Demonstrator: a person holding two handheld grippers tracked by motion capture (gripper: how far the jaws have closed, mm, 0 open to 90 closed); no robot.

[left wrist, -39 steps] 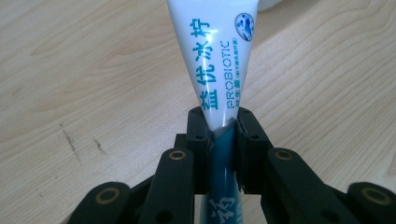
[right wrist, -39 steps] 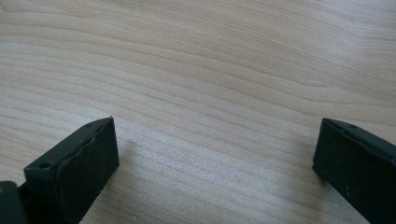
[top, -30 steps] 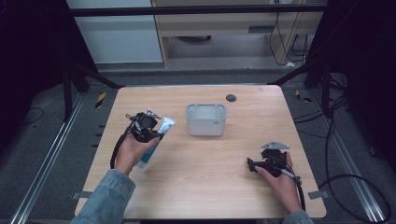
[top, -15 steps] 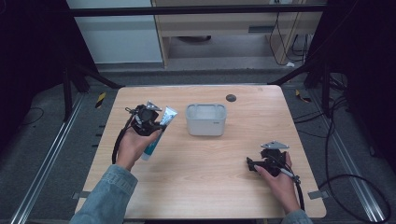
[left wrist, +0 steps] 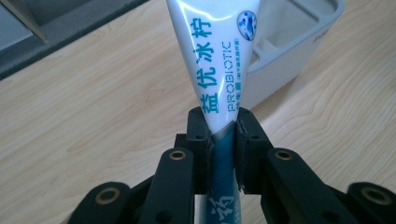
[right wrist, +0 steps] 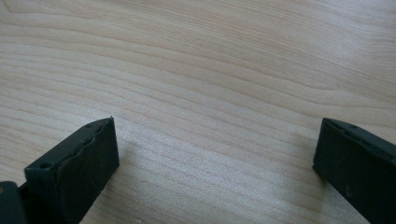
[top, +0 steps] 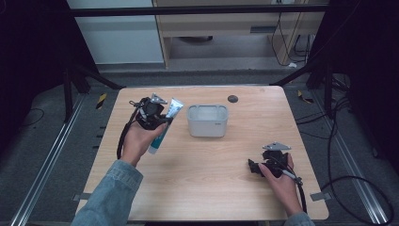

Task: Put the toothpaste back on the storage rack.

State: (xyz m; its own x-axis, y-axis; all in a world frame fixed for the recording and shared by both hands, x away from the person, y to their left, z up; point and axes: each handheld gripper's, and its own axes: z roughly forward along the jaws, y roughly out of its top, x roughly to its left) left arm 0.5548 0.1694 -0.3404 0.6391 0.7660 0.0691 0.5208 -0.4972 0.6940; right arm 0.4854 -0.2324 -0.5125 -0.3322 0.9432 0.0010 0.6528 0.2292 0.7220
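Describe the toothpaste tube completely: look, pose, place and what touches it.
The toothpaste tube is a soft, glossy plastic tube, white toward its flat crimped end and teal lower down, printed with teal Chinese characters, the word PROBIOTIC and a small round blue emblem. The left gripper is shut on its middle, pinching it slightly. In the high view it hangs tilted over the wooden table, its crimped end pointing up toward the pale grey bin, apart from it.

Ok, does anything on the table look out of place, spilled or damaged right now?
Nothing stands out. The toothpaste tube is clamped between the left gripper jaws beside the grey container, which sits upright. The right gripper rests open over bare wooden table. No spills.
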